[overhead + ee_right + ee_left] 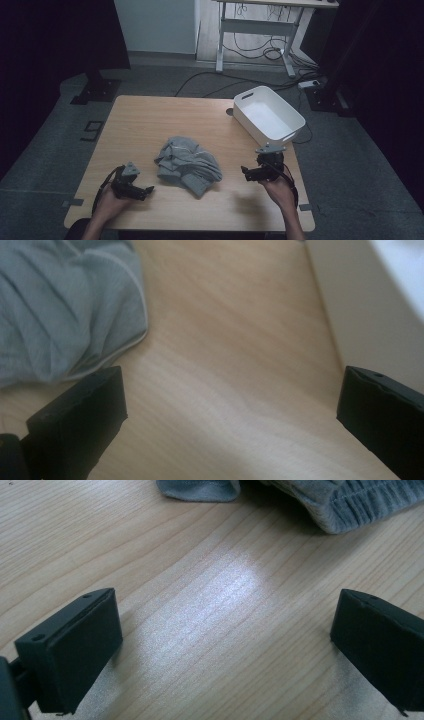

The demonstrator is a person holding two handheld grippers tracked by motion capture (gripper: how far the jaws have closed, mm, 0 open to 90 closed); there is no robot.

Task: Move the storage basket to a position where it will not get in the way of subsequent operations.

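A crumpled grey garment (189,165) lies in the middle of the wooden table (150,120). My left gripper (146,191) rests low near the front edge, left of the cloth, and points toward it. Its jaws stand open over bare wood in the left gripper view (225,645), with the garment's ribbed hem (350,500) just ahead. My right gripper (247,173) is held right of the cloth, open with nothing between its jaws (230,415). In the right gripper view the garment (60,305) lies ahead of the left jaw.
An empty white plastic bin (250,125) stands at the table's back right corner; its wall (350,315) is near my right gripper. Beyond the table are a desk frame (255,30) and floor cables (260,52).
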